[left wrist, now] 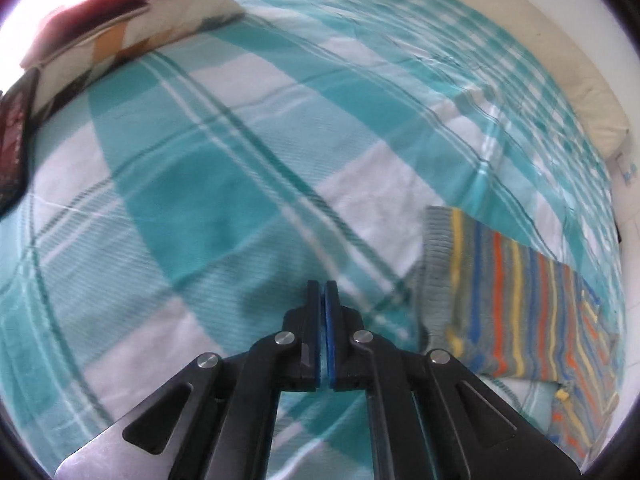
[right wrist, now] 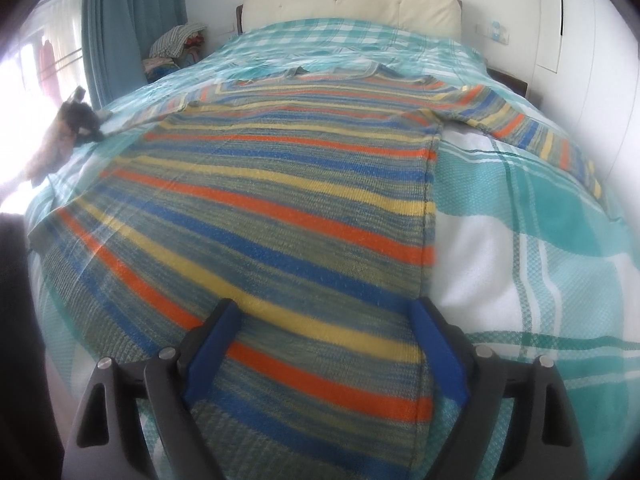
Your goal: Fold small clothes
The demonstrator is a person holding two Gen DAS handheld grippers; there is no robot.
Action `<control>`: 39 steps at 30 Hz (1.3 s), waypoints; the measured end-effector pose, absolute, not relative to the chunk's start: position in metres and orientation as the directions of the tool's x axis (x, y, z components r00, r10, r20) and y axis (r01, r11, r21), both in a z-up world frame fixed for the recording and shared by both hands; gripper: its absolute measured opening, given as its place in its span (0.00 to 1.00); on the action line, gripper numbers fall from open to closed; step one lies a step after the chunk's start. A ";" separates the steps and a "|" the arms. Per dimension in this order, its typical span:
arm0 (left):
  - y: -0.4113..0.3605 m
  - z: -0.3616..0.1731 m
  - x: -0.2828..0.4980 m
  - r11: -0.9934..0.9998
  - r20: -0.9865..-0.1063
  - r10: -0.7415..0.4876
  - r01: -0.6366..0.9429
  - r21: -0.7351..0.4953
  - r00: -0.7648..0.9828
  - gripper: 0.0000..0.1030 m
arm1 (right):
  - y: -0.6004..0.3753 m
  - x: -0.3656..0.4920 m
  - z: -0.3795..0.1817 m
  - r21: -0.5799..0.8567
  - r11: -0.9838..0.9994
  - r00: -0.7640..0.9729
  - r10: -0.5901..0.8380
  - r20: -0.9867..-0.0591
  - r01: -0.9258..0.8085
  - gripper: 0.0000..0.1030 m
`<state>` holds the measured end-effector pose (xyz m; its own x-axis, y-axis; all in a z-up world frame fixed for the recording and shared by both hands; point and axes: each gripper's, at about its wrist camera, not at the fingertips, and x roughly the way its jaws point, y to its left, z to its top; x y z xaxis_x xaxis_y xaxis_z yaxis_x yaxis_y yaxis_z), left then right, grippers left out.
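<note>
A knit sweater [right wrist: 280, 200] striped in orange, blue, yellow and grey-green lies flat, spread out on the teal-and-white checked bedspread [right wrist: 520, 260]. Its right sleeve [right wrist: 520, 124] reaches out toward the bed's right side. My right gripper [right wrist: 324, 308] hovers over the sweater's lower hem with its blue pads wide apart and nothing pinched between them. My left gripper [left wrist: 322, 286] is shut on nothing above bare bedspread [left wrist: 200, 200]. In the left wrist view, part of the sweater [left wrist: 520, 300] lies to its right.
A patchwork cushion with a red garment [left wrist: 120, 0] on it sits at the far left of the bed. A cream headboard [right wrist: 352, 4], a teal curtain [right wrist: 132, 20] and a pile of clothes [right wrist: 176, 48] stand beyond. A dark blurred shape [right wrist: 76, 120] is at the bed's left edge.
</note>
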<state>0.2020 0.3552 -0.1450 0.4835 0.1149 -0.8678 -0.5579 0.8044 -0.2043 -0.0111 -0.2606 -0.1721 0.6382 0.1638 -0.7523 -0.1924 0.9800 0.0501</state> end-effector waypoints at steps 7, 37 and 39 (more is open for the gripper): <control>0.289 -0.103 0.160 0.922 -0.830 0.065 -0.351 -0.162 0.554 0.55 | -0.258 -0.013 -0.167 0.051 0.979 0.633 0.167 -0.756 -0.196 0.88; 0.150 -0.164 0.149 0.985 -0.783 -0.127 -0.014 -0.170 0.609 0.99 | -0.374 0.050 -0.173 0.125 0.985 0.672 0.013 -0.740 0.120 0.97; 0.146 -0.166 0.151 0.989 -0.787 -0.111 -0.013 -0.150 0.607 0.99 | -0.372 0.050 -0.174 0.120 0.986 0.672 0.009 -0.740 0.119 0.98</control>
<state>0.1507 0.1459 -0.1664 0.6072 -0.1112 -0.7868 -0.0131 0.9886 -0.1498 0.0496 -0.3715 -0.1743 0.6724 0.0087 -0.7401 0.1193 0.9856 0.1200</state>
